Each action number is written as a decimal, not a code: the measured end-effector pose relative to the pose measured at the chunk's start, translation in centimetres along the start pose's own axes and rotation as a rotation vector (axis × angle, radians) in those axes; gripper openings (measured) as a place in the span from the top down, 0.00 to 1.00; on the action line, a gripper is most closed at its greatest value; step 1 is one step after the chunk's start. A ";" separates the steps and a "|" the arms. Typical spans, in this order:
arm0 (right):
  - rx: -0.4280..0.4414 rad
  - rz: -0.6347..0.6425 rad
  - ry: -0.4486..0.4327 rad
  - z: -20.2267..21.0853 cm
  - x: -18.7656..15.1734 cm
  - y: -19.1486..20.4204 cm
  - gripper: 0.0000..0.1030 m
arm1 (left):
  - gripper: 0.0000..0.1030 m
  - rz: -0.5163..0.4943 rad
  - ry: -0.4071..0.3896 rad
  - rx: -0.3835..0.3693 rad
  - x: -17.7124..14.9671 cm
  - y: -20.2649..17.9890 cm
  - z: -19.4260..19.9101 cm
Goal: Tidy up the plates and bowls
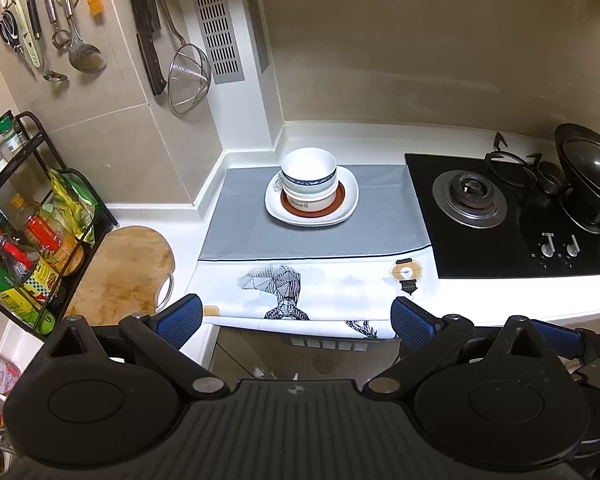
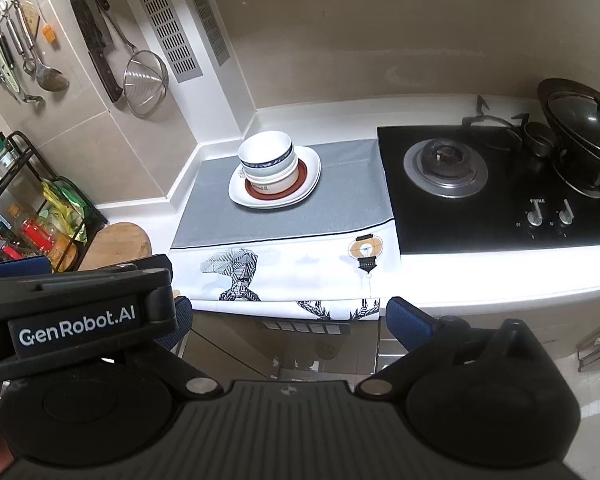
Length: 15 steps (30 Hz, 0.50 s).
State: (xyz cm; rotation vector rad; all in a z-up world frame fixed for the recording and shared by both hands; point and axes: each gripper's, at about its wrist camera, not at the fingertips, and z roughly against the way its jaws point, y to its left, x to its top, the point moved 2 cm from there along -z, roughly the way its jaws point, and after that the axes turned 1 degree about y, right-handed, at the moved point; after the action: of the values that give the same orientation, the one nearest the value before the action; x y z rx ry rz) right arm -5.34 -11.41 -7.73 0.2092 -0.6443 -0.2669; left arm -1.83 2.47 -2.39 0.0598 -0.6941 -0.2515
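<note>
- We hold the left gripper (image 1: 296,318) and right gripper (image 2: 288,318) spread wide, grasping nothing.
- Stacked bowls (image 1: 309,180) sit on nested plates (image 1: 350,200).

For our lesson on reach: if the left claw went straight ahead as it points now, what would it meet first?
Probably the printed cloth hanging over the counter's front edge, since the open left claw points there from in front. The stacked bowls sit farther back; depth is unclear.

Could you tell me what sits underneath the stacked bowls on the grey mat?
The stacked bowls rest on a brown-rimmed plate, which lies on a white squarish plate. The plates' centres are covered by the bowls, so any pattern there stays hidden.
</note>
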 end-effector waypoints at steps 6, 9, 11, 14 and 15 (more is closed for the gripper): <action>0.002 0.011 -0.006 0.0 0.2 -0.2 0.00 | 0.03 0.002 -0.001 0.004 0.2 -0.2 0.0; 0.001 0.014 -0.008 0.0 0.4 -0.3 0.00 | 0.03 -0.002 0.001 0.002 0.2 -0.3 -0.1; 0.004 0.011 -0.010 0.0 0.4 -0.4 0.00 | 0.03 -0.004 -0.001 0.005 0.3 -0.4 -0.1; 0.007 0.005 -0.016 0.0 0.5 -0.4 0.00 | 0.03 -0.007 -0.010 0.007 0.4 -0.5 0.0; 0.006 0.005 -0.017 0.0 0.6 -0.5 0.00 | 0.03 -0.008 -0.010 0.007 0.4 -0.5 0.0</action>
State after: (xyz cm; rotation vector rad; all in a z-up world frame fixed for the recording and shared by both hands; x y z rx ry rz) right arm -5.02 -12.03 -7.52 0.2115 -0.6623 -0.2618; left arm -1.66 1.87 -2.18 0.0678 -0.7048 -0.2571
